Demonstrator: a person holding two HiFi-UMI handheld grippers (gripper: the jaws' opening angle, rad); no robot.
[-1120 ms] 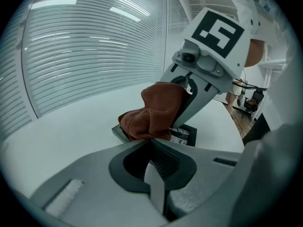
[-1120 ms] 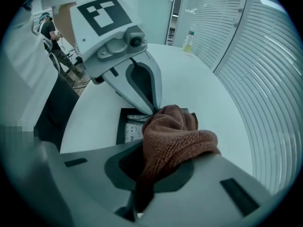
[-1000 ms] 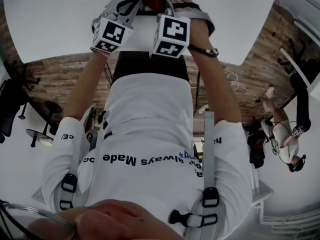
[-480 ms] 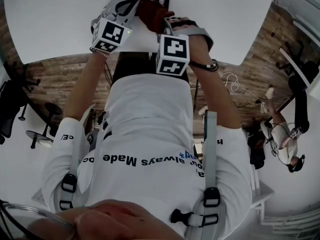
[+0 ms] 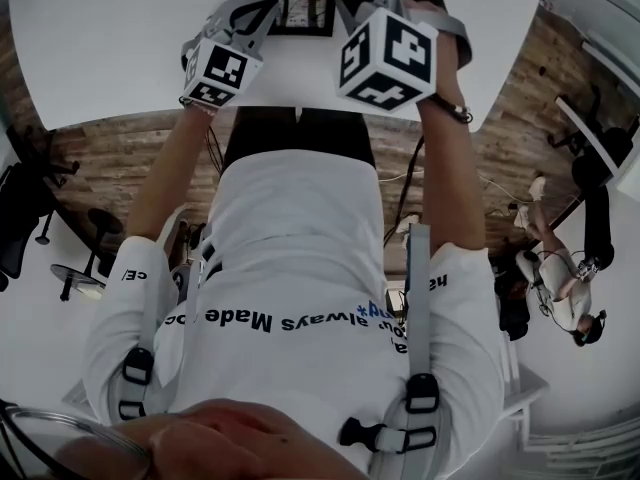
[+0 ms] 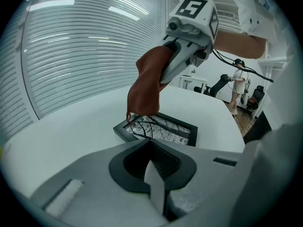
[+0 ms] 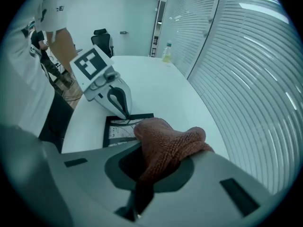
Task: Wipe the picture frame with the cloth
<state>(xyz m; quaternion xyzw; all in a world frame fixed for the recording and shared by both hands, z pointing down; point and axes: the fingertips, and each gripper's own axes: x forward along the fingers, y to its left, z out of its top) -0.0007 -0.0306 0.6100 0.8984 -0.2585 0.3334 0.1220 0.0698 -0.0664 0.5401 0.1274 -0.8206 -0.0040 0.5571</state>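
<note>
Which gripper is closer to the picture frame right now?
Left. The left gripper, shut, sits right at the picture frame's edge. The right gripper hangs above the frame, and only the cloth it grips reaches down to a corner.

You face a broad white tabletop [image 5: 100,48] standing on a wood-plank floor [image 5: 110,153]. Slatted blinds [image 6: 85,46] cover the windows along its far side and catch strips of ceiling light. A black office chair [image 7: 103,36] stands beyond the tabletop's end, and a bottle [image 7: 166,53] sits near the blinds.
</note>
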